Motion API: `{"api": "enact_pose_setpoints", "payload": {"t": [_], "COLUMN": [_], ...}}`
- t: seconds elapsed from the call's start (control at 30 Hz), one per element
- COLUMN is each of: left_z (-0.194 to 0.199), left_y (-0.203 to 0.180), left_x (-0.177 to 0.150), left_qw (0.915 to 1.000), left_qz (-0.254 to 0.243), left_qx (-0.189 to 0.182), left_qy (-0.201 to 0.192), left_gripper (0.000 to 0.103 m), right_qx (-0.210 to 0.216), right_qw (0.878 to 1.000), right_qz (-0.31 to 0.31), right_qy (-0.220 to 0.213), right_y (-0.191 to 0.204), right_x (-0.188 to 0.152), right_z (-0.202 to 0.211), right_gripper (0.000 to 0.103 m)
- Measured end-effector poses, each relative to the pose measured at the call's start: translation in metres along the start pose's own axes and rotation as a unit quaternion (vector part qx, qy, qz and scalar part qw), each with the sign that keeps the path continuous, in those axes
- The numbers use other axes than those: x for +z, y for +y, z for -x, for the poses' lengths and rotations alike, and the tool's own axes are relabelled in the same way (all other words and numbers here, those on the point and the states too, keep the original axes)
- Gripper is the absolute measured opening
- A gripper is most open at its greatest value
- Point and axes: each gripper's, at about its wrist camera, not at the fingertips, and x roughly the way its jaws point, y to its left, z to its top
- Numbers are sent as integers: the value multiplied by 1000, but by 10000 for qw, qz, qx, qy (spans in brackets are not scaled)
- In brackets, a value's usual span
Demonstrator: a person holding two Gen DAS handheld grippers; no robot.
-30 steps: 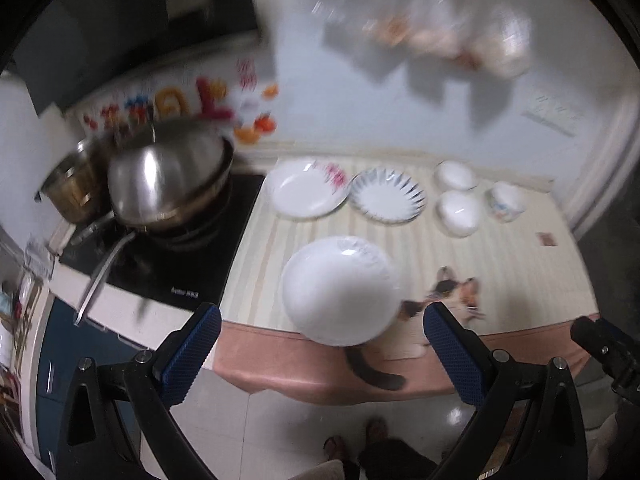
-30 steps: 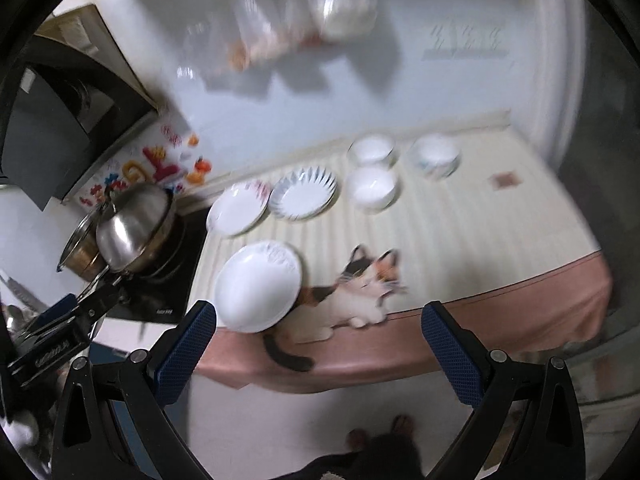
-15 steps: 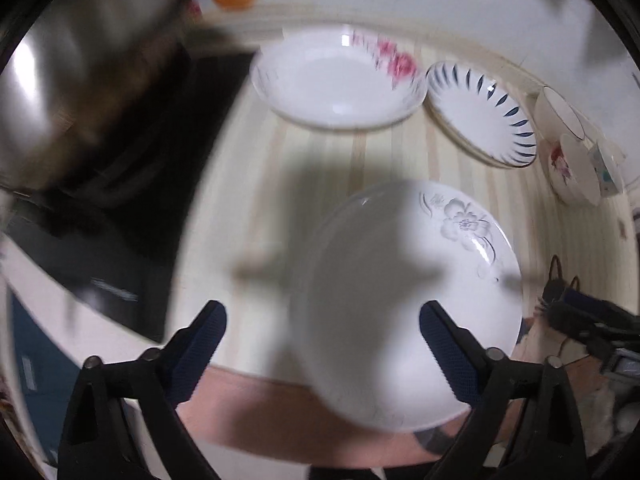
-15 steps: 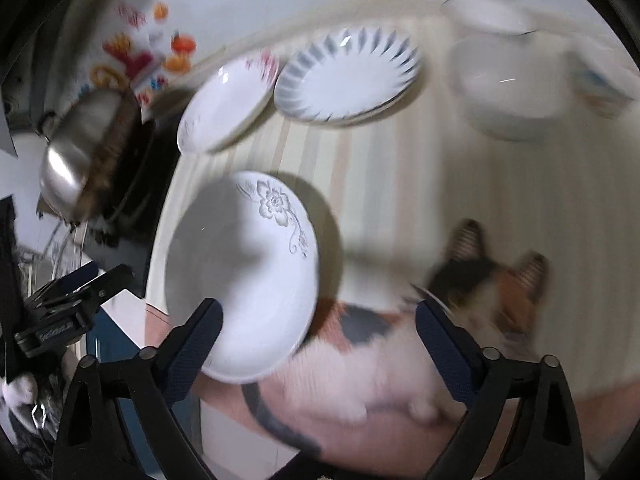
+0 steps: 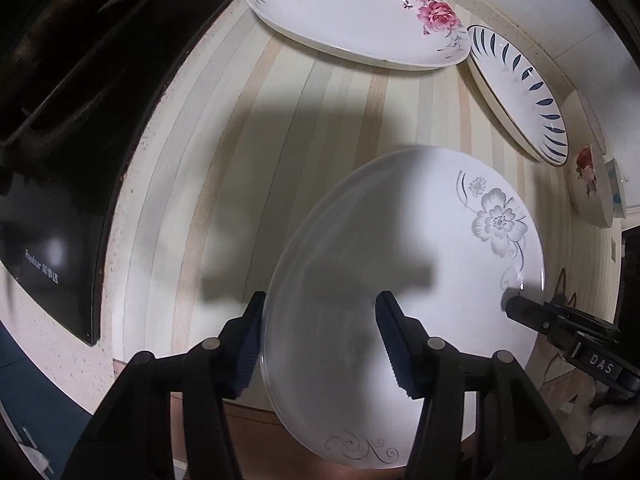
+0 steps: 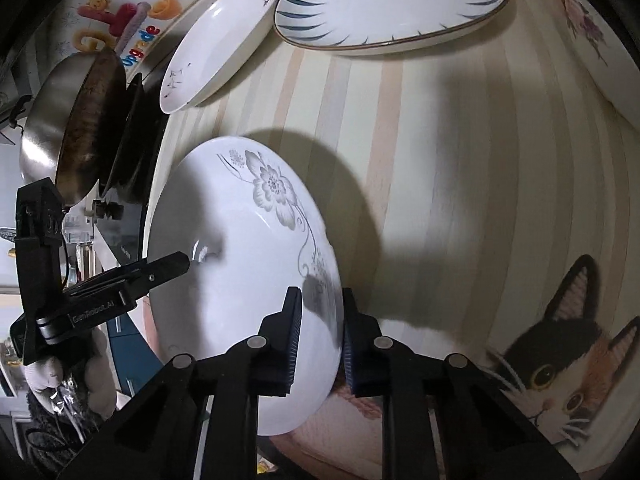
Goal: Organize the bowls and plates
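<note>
Both grippers have dropped from well above the counter right down onto the grey-flower plate (image 5: 400,280), which sat untouched near the front edge a second ago. On my right gripper (image 6: 318,336) the jaws are narrow and straddle the plate's right rim, one finger above and one below, so I judge it pinched. On my left gripper (image 5: 318,340) the jaws stand about half open over the plate's left rim, one finger outside the edge and one over the face; not yet closed on it, as far as I can tell.

I judge this as the pick-up step for the nearest plate. Next I need the left jaws to close on the rim, then a level lift with both hands, and a carry back toward the other plates for stacking, keeping the rim from slipping.

Farther back on the striped counter (image 5: 240,120) I count two more plates side by side: the rose plate (image 5: 352,8) and the blue-leaf plate (image 5: 520,92). That makes three plates. Beyond them, at the right edge, two bowls (image 5: 592,184) show; more may be hidden. A wok (image 6: 68,136) sits on the stove (image 5: 52,160)
</note>
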Motion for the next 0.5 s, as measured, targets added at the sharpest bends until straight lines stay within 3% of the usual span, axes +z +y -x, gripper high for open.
{"api": "enact_pose_setpoints", "payload": {"t": [0.2,0.5], "left_z": [15,36], "left_y": [-25,-83], "left_x": [-11,-21], "left_qw": [9999,9980], "left_qz": [-134,-583], "left_qx": [-10,-177], "left_qy": [-55,-178], "left_gripper": [52,52], "right_qx": [80,56], "right_qw": [9999,9995], "right_qz": [-97,-238], "right_qy": [70,-191], "right_y": [-11,-43], "right_x": [-5,-13], "right_z": [15,72], "right_gripper": [20,20]}}
